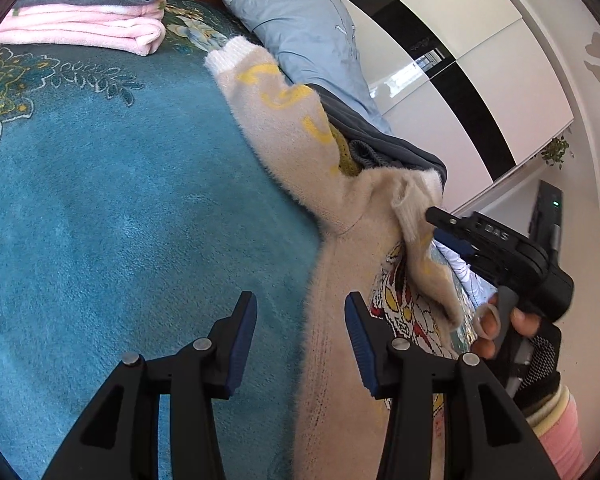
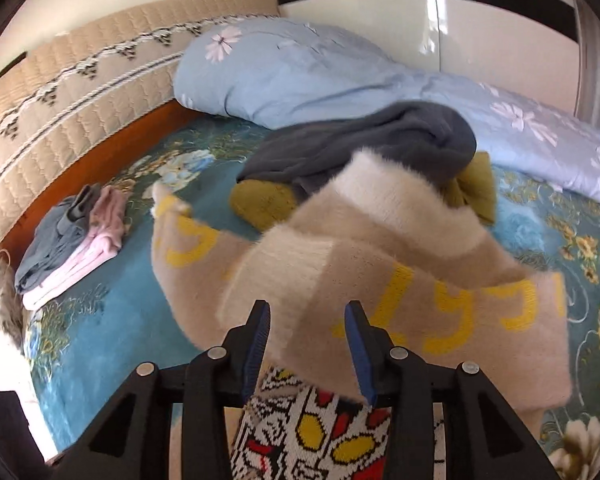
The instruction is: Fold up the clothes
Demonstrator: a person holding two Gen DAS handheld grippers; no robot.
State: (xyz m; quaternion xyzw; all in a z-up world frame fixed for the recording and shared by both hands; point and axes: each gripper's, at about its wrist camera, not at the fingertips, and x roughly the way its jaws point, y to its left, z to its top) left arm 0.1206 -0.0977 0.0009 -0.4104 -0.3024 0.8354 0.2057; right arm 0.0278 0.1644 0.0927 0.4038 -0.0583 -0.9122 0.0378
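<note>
A fluffy beige sweater (image 1: 340,280) with yellow letters lies on the teal bed blanket (image 1: 120,200), one sleeve (image 1: 276,92) stretched away from me. My left gripper (image 1: 300,320) is open over the sweater's left edge, its pads clear of the cloth. The right gripper (image 1: 444,228), held by a gloved hand, sits at the white cuff of the other sleeve. In the right wrist view that sleeve (image 2: 380,240) is folded across the sweater's body, blurred. The right gripper (image 2: 306,328) stands open with cloth between its fingers, not pressed. The red, yellow and black patterned front (image 2: 312,432) shows below.
A folded stack of grey and pink clothes (image 1: 84,12) sits at the blanket's far side by the headboard (image 2: 80,80). A dark grey garment (image 2: 360,140) and an olive one (image 2: 264,200) lie behind the sweater. A light blue flowered quilt (image 2: 320,76) lies along the white wardrobe (image 1: 460,60).
</note>
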